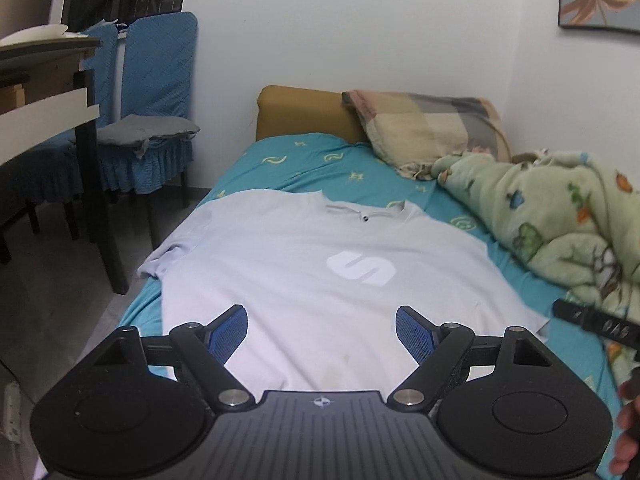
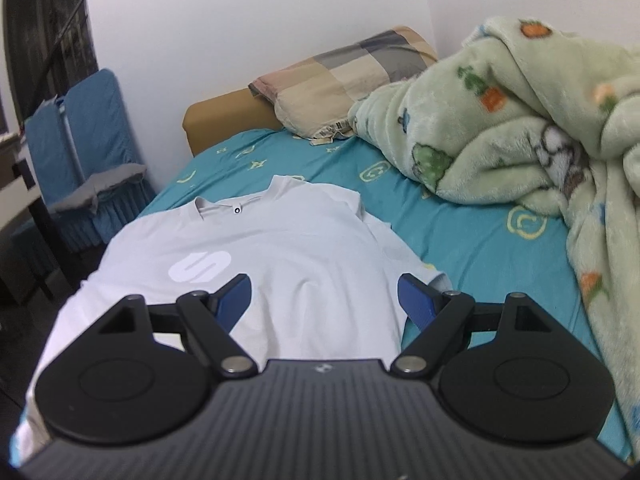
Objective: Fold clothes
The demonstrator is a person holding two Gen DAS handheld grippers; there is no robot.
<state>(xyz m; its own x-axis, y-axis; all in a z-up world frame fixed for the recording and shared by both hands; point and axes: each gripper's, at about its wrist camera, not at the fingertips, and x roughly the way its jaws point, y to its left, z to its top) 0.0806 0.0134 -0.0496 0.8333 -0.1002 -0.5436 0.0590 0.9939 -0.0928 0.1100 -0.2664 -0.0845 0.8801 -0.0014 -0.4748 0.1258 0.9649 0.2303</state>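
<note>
While the pale T-shirt (image 1: 320,264) lies spread face-up on the bed (image 1: 280,160), directly ahead of both grippers, you appear to be at the very start of the fold, with nothing yet lifted. Your left gripper (image 1: 321,330) hangs above the shirt's lower half, fingers spread wide and holding nothing; your right gripper (image 2: 325,299) does the same, its right finger near the sleeve (image 2: 432,276). The next move probably calls for each gripper to drop to a shirt edge and pinch a single layer. The hem is hidden beneath both gripper bodies. The far-left sleeve droops off the bed edge, and the fleece blanket (image 2: 520,128) right of the right gripper crowds that side.
</note>
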